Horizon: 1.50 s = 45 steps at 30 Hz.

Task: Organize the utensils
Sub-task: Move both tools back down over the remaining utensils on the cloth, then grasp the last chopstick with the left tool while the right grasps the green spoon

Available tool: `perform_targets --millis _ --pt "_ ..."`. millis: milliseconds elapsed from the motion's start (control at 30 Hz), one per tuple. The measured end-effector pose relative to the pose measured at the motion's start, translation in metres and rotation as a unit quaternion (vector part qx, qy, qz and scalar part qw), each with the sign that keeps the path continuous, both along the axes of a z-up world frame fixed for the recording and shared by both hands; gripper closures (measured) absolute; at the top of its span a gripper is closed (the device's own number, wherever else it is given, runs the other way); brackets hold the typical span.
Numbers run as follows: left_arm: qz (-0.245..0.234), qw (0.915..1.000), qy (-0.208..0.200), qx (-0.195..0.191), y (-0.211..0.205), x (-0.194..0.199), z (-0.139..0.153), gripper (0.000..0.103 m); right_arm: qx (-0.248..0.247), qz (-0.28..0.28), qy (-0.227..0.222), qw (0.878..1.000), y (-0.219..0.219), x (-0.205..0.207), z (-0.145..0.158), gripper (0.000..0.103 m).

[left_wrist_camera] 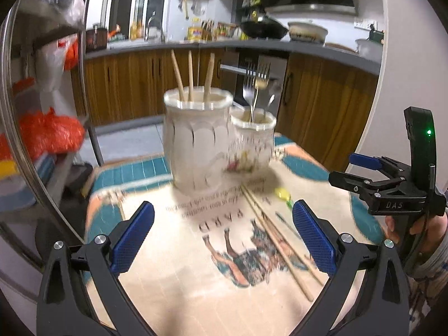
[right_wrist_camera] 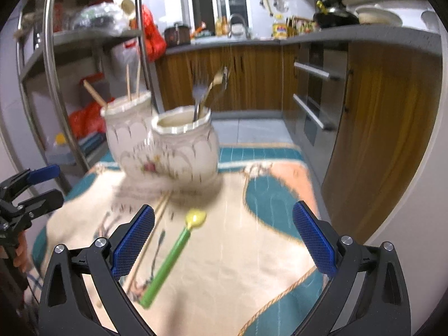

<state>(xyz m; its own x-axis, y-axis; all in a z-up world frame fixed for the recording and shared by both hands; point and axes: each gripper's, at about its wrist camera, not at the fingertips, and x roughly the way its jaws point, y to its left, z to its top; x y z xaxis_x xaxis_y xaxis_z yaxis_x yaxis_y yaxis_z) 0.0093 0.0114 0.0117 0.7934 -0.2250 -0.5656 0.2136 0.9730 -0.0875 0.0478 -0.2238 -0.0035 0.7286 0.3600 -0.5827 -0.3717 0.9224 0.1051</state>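
Fingers (right_wrist_camera: 134, 238) of both grippers spread wide, empty.

Two jars (right_wrist_camera: 162, 140) block the far middle of the table (right_wrist_camera: 266, 252), chopsticks (left_wrist_camera: 280, 246) and a spoon (right_wrist_camera: 170, 254) clutter the near middle, the right side lies open.

left gripper (left_wrist_camera: 223, 236) | black frame, silver screws | blue textured pads (left_wrist_camera: 131, 238)

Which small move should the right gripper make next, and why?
Probably lower the open right gripper onto the green-handled spoon; it lies loose on the tablecloth between the fingers, while the forks already stand in the smaller holder.
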Motion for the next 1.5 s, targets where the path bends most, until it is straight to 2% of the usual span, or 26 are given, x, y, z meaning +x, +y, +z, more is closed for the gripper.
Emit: perform_targets --millis 167,433,500,567,700,800,867,933,1100,1167,1200,1267,1300,1333,1500 --pt "-0.006 0.9997 0.020 0.009 -0.007 0.000 -0.018 0.006 -0.017 0.015 0.044 0.999 0.016 0.002 -0.022 0.005" --pt "-0.006 0.9987 0.048 0.012 -0.014 0.005 -0.033 0.006 -0.023 0.024 0.080 0.996 0.028 0.006 -0.037 0.008" --pt "-0.008 0.9981 0.060 0.013 -0.017 0.006 -0.037 0.006 -0.022 0.025 0.086 0.996 0.027 0.008 -0.039 0.013" --pt "-0.016 0.9973 0.070 0.011 -0.020 0.007 -0.040 0.006 -0.015 0.031 0.097 0.995 0.026 0.010 -0.041 0.029" --pt "-0.051 0.9947 0.088 0.016 -0.035 0.006 -0.045 0.008 -0.012 0.053 0.112 0.992 0.031 0.014 -0.044 0.047" --pt "-0.074 0.9920 0.099 0.027 -0.047 0.004 -0.047 0.020 -0.011 0.072 0.117 0.991 0.035 0.015 -0.044 0.057" --pt "-0.086 0.9896 0.110 0.035 -0.054 0.004 -0.049 0.035 -0.012 0.085 0.119 0.989 0.039 0.015 -0.044 0.068" --pt "-0.094 0.9876 0.119 0.041 -0.059 0.004 -0.051 0.044 -0.017 0.100 0.122 0.987 0.042 0.013 -0.043 0.072" --pt "-0.091 0.9858 0.125 0.065 -0.069 0.006 -0.053 0.053 -0.035 0.106 0.121 0.986 0.049 0.013 -0.043 0.084" --pt "-0.081 0.9846 0.128 0.086 -0.072 0.008 -0.053 0.069 -0.037 0.105 0.123 0.986 0.048 0.015 -0.043 0.089" --pt "-0.078 0.9841 0.129 0.094 -0.072 0.009 -0.053 0.072 -0.038 0.106 0.123 0.986 0.048 0.015 -0.043 0.091" --pt "-0.076 0.9836 0.131 0.098 -0.070 0.011 -0.053 0.087 -0.040 0.110 0.122 0.986 0.047 0.014 -0.042 0.093" --pt "-0.074 0.9834 0.131 0.101 -0.069 0.012 -0.052 0.091 -0.043 0.111 0.120 0.986 0.047 0.013 -0.042 0.093" --pt "-0.074 0.9831 0.130 0.106 -0.067 0.012 -0.052 0.094 -0.044 0.112 0.120 0.985 0.047 0.013 -0.041 0.093" --pt "-0.081 0.9808 0.128 0.123 -0.056 0.012 -0.051 0.097 -0.052 0.116 0.115 0.985 0.043 0.012 -0.039 0.093"
